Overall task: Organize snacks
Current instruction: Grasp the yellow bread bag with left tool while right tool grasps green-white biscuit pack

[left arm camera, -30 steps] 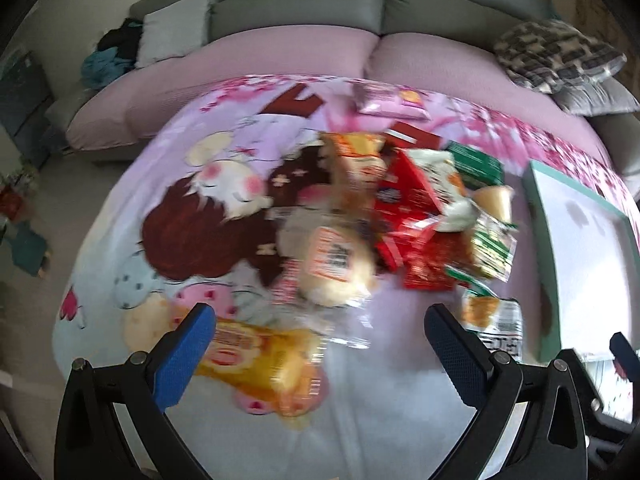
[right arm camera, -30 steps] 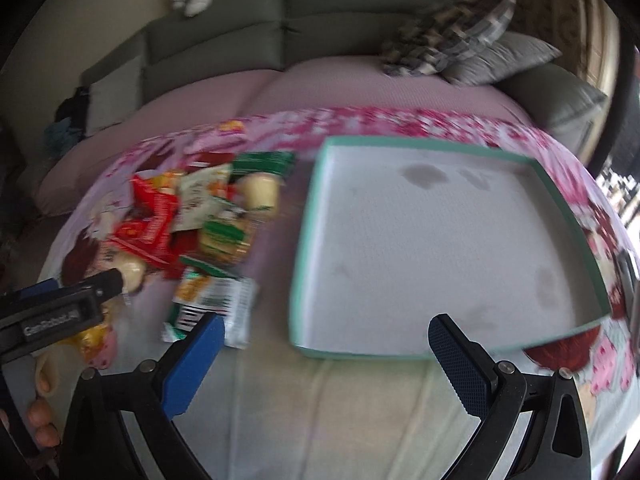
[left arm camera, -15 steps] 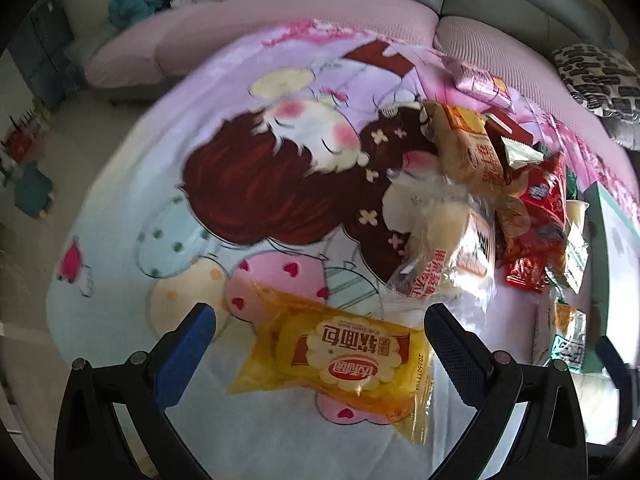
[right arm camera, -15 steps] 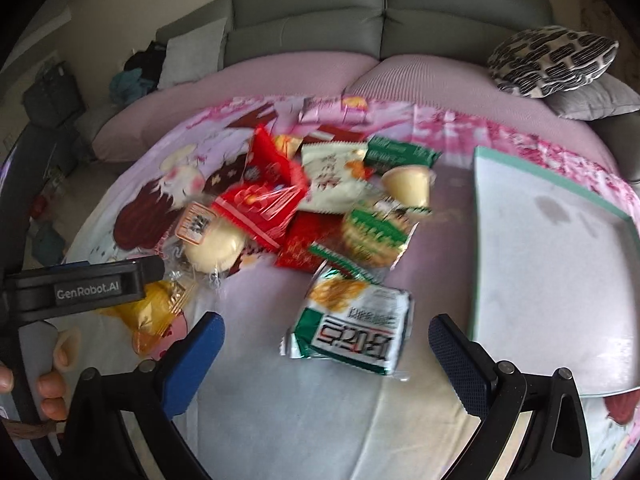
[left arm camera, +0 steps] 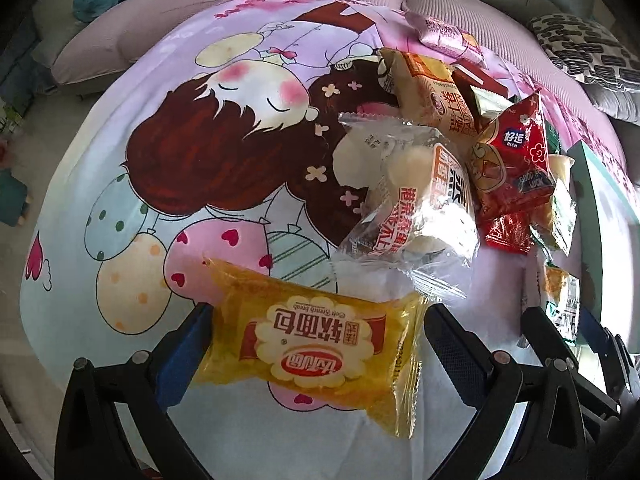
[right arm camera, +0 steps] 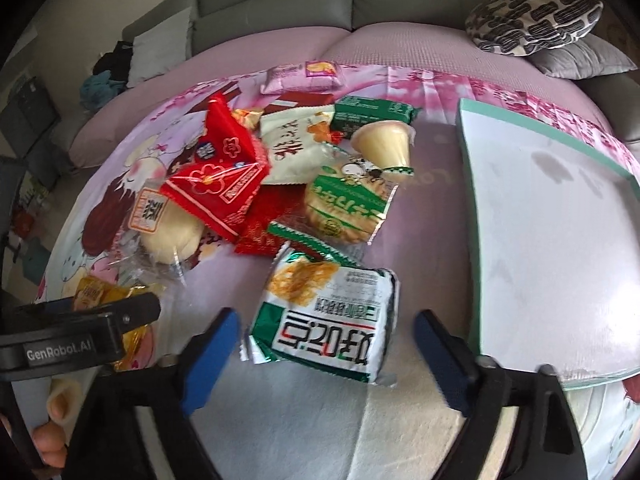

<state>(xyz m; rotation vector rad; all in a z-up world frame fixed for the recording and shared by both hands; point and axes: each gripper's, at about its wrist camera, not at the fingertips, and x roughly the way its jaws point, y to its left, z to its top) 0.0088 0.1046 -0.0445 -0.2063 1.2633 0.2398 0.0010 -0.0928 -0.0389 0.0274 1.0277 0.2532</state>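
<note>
A yellow bread packet (left arm camera: 316,340) lies flat on the cartoon-print cloth, right between the fingers of my left gripper (left arm camera: 318,344). Its jaws stand wide and flank the packet's two ends without squeezing. A green-and-white noodle packet (right arm camera: 324,328) lies between the blue pads (right arm camera: 208,356) of my right gripper (right arm camera: 326,336). These jaws are closing, and small gaps still show on both sides of the packet. A white tray with a teal rim (right arm camera: 466,168) sits to the right of it.
A heap of snacks lies behind both packets: a red triangular bag (right arm camera: 224,168), a clear-wrapped bun (left arm camera: 412,204), a pudding cup (right arm camera: 384,144), green cookies (right arm camera: 344,208) and a pink packet (right arm camera: 304,76). A grey sofa with cushions (right arm camera: 532,20) curves behind. A person's fingers (right arm camera: 56,408) hold the left gripper's body (right arm camera: 80,332).
Both grippers came down toward the cloth. The left one swung from the heap onto the yellow packet. The right one moved left from the tray to the noodle packet, and its jaws narrowed.
</note>
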